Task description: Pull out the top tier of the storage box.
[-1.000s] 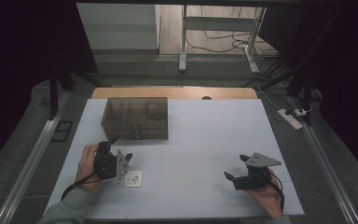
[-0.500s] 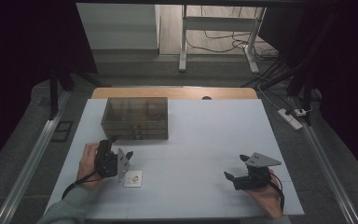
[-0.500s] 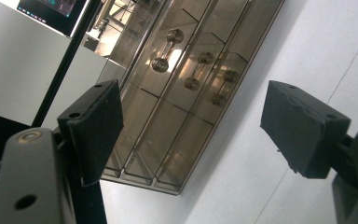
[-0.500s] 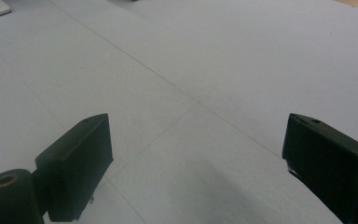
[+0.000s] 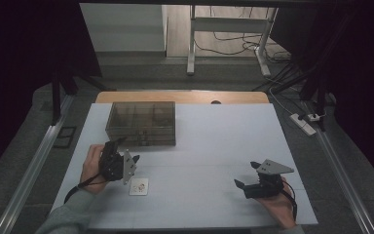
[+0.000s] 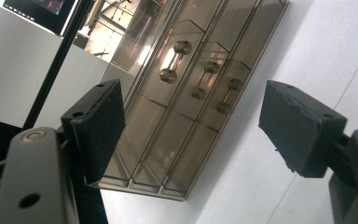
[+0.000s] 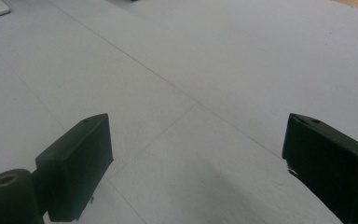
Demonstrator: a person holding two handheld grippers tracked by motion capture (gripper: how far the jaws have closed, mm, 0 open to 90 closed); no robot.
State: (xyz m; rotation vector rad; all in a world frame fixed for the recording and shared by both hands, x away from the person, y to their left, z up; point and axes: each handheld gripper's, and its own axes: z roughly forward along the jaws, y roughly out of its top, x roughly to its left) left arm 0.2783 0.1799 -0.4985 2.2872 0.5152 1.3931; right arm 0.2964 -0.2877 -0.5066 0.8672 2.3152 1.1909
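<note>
We see 1 smoked clear plastic drawer box (image 5: 141,123) w/ 3 drawers near counter (image 5: 214,146) back-left corner, 1 small white card (image 5: 139,186) near front edge; 2 hand-held grippers: left (image 5: 126,157) and right (image 5: 246,176), both released, empty.

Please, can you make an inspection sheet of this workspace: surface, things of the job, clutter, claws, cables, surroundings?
Surface: pale blue table top, wooden strip along the far edge.
Job's things: smoky clear drawer box at far left, its three drawers shut; small white card near the front, contents too small to tell.
Clutter: nothing seen.
Claws: left claw open, empty, aimed at the drawer box and turned on its side; right claw open, empty, low over bare table.
Cables: cord loops from the left claw to the wrist; loose wires on the floor beyond the table, power strip at right.
Surroundings: dark curtains at both sides, metal frame legs behind.
</note>
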